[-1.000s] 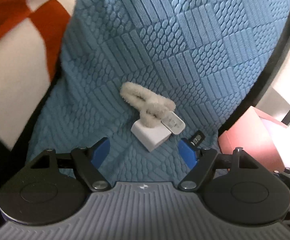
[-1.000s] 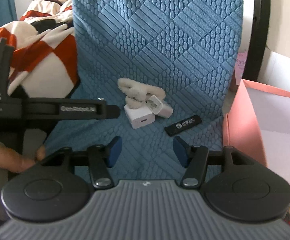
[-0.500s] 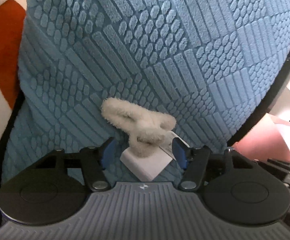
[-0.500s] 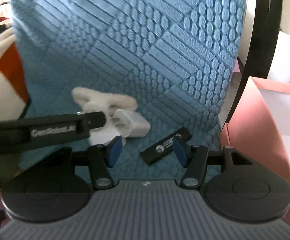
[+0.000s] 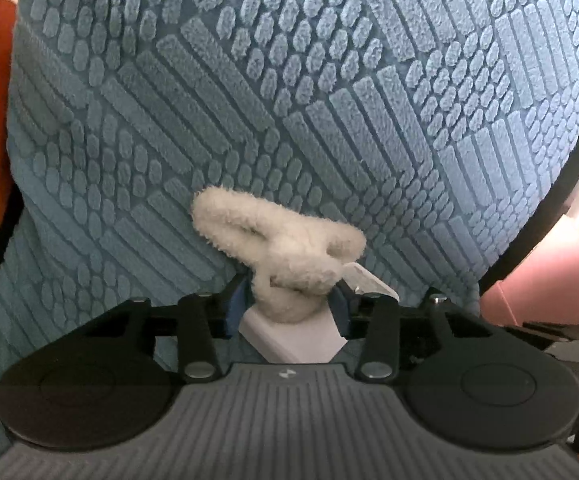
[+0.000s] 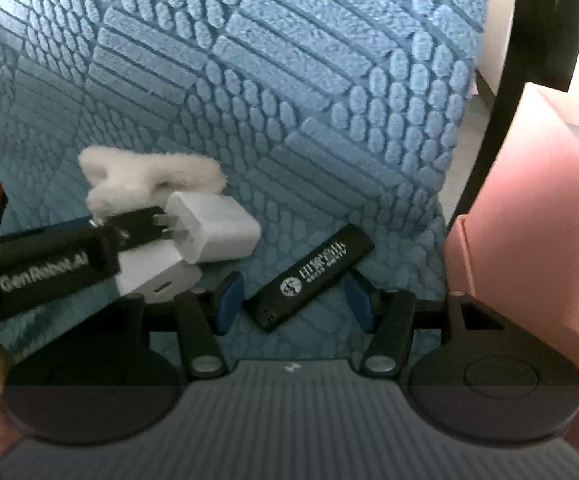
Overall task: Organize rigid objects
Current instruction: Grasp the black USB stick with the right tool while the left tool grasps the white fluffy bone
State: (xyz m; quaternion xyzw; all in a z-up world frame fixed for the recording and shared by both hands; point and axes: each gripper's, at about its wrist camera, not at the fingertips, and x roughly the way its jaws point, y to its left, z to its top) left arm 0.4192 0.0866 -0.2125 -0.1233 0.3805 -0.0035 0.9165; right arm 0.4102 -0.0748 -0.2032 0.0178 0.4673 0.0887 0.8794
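The side bar of the left hand-held gripper (image 5: 287,306), seen from the right wrist camera, carries white lettering that reads roughly "GenRobot.AI", though motion blur smears it. The black lighter (image 6: 309,276) bears a round white emblem and two lines of white characters too small to read. It lies diagonally on the blue textured mat (image 6: 289,80), between the blue pads of the right hand-held gripper (image 6: 293,302), whose jaws stand apart and clear of it. The left hand-held gripper's jaws have just been closing, and its pads (image 5: 235,306) now press on the fluffy white hair clip (image 5: 289,256), which lies on top of a white charger block (image 5: 293,340). A second white charger (image 6: 213,232), its prongs facing the left gripper's tip, touches the first; from the left wrist camera only its corner shows behind the clip. The lower part of the charger block is cut off by the gripper body. A pink box (image 6: 529,220) stands just right of the mat, its top out of frame.
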